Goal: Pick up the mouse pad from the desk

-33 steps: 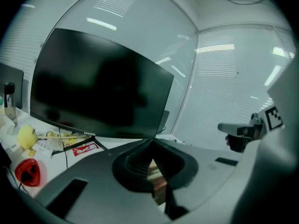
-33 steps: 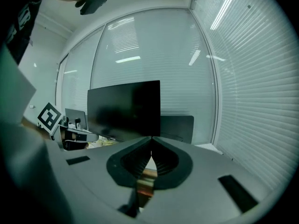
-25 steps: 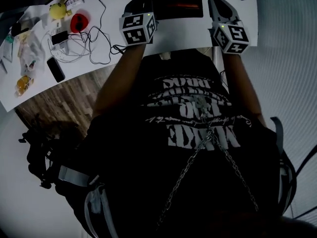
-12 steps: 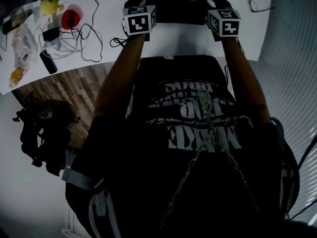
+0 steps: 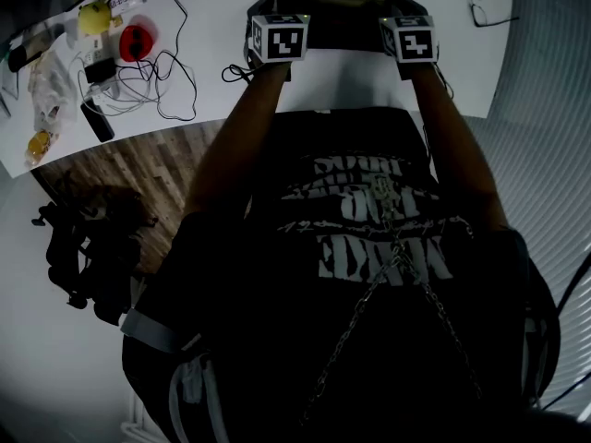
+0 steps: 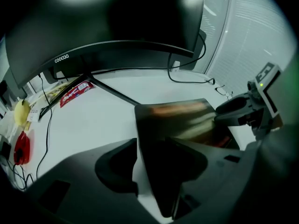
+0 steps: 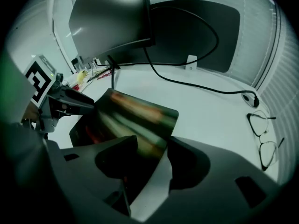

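The dark mouse pad (image 5: 332,7) lies on the white desk (image 5: 212,81) in front of the monitor. My left gripper (image 5: 268,17) is at its left side and my right gripper (image 5: 406,12) at its right side. In the left gripper view the pad (image 6: 182,120) has its left edge running in between my left gripper's (image 6: 156,148) jaws. In the right gripper view the pad's (image 7: 131,113) right edge lies between my right gripper's (image 7: 152,146) jaws. Both pairs of jaws have just been opening and stand wide, clear of the pad.
A curved monitor (image 6: 107,55) on a stand rises behind the pad. Glasses (image 7: 261,129) lie to the right, with a black cable (image 7: 201,85) behind. At the desk's left lie tangled cables (image 5: 162,81), a red object (image 5: 136,42), a yellow object (image 5: 92,18) and a phone (image 5: 95,118).
Both grippers have tipped downward and come in close to the pad's two sides; their marker cubes now sit right against the pad.
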`<state>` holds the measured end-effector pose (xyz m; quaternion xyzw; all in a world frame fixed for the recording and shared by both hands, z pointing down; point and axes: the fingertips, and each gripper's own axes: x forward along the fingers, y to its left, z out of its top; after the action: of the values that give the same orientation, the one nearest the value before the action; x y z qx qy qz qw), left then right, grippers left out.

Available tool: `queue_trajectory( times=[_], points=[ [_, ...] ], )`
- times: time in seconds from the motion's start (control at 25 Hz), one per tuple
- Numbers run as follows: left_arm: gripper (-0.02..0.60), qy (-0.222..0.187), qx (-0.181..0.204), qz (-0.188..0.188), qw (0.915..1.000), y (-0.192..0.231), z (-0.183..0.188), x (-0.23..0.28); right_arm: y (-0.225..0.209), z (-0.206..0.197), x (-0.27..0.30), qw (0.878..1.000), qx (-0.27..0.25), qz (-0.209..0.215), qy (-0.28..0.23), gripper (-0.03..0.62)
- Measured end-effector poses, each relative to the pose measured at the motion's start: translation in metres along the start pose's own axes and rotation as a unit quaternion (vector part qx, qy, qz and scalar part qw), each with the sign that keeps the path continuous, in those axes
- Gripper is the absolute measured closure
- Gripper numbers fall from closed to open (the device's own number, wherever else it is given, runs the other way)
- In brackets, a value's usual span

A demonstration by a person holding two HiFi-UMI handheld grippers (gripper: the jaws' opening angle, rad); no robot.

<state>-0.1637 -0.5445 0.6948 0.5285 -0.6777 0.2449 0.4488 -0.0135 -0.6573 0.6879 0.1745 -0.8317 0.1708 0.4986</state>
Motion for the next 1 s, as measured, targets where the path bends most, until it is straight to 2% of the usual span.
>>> queue_trajectory(
  times=[0.2, 0.44, 0.52, 0.64, 0.72, 0.84, 1.0],
  points=[
    [0.466, 0.011, 0.020, -0.005, 0.9997, -0.008, 0.001, 0.004, 0.004, 0.003, 0.002, 1.000, -0.002, -0.003, -0.001, 0.407],
    [0.491, 0.000, 0.014, -0.020, 0.9997, -0.011, 0.003, 0.004, 0.007, 0.001, 0.002, 1.000, 0.014, 0.010, 0.008, 0.504],
    [0.506, -0.003, 0.008, -0.039, 0.9992, -0.010, 0.004, 0.006, 0.013, 0.005, 0.002, 1.000, 0.019, 0.024, -0.003, 0.543],
    [0.535, -0.008, 0.004, -0.078, 0.9969, -0.017, 0.011, -0.007, 0.020, 0.012, -0.013, 0.998, 0.022, 0.043, -0.031, 0.546],
    [0.535, -0.023, 0.009, -0.094, 0.9952, -0.023, 0.015, -0.022, 0.030, 0.021, -0.037, 0.997, 0.022, 0.058, -0.055, 0.546],
    [0.535, -0.066, 0.011, -0.111, 0.9916, -0.027, 0.028, -0.052, 0.045, 0.034, -0.071, 0.992, 0.025, 0.075, -0.096, 0.546],
    [0.535, -0.114, 0.018, -0.121, 0.9859, -0.026, 0.047, -0.092, 0.052, 0.047, -0.104, 0.986, 0.038, 0.077, -0.141, 0.546]
  ],
)
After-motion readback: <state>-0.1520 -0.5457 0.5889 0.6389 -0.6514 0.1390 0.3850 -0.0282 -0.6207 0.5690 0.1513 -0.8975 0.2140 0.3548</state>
